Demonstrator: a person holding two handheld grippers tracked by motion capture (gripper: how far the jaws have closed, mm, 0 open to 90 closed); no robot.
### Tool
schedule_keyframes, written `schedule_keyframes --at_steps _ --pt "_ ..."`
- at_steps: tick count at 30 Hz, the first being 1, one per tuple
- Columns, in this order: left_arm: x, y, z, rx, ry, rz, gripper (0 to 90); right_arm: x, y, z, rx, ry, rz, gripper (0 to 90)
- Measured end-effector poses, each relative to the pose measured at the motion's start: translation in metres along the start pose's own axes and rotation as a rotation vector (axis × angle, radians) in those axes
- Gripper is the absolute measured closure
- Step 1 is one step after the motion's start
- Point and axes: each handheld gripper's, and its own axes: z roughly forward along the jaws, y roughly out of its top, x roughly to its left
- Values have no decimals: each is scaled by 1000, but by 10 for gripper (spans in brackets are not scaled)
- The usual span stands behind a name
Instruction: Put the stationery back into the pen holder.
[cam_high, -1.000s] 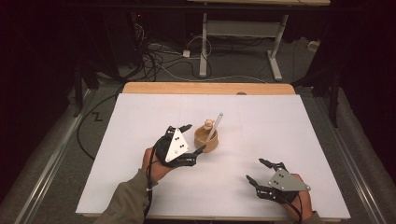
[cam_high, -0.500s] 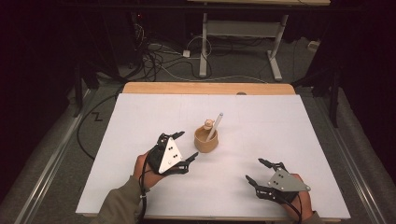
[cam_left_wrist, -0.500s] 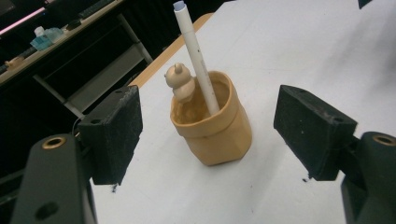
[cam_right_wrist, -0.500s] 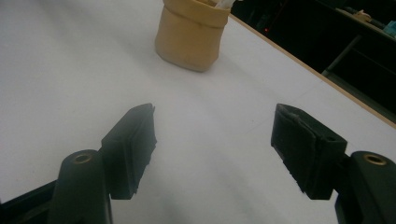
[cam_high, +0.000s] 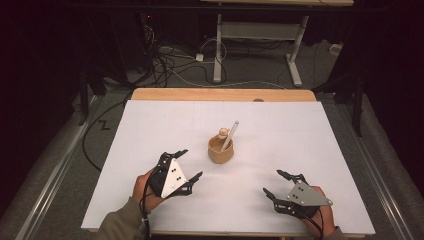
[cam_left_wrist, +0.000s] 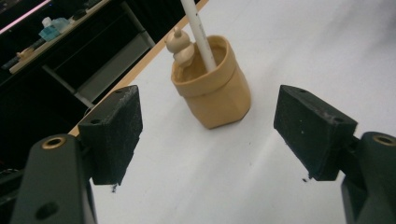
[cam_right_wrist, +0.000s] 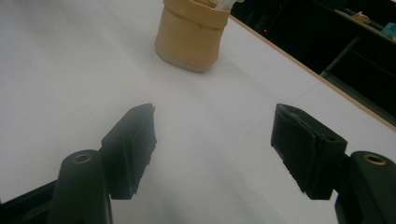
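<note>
My left gripper (cam_high: 186, 165) has its jaws wide apart with nothing between them, and my right gripper (cam_high: 278, 183) is spread and empty as well, low over the white table (cam_high: 150, 130). The tan cup (cam_high: 220, 150) stands mid-table, ahead of both and nearer the left. In it lean 1 white stick (cam_high: 230, 134) and 1 small wooden figure (cam_high: 223, 133). Risk as I see it: the cup looks light, so a jaw nudging its wall or clipping the stick could tip it over. In the right gripper view the cup's top (cam_right_wrist: 205, 9) is cut off. I can't see inside the cup.
</note>
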Motion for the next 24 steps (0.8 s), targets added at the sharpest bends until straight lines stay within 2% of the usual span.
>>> schedule_keyframes --at_steps 4,5,13,16,19,24 --pt "-1 -9 -5 7 16 2 229 0 0 0 2 1 2 307" --pt "-2 -12 -6 9 29 -2 229 0 -1 0 5 1 3 307" --pt "-1 -42 -12 60 47 -43 229 -1 -2 1 10 1 5 307" --pt "0 -50 -16 84 50 -57 229 0 -2 1 10 4 6 307" --pt "3 -60 -21 91 43 -96 229 0 -4 3 16 9 6 307" --pt "3 -73 -29 127 35 -120 229 -1 -4 3 19 10 7 307"
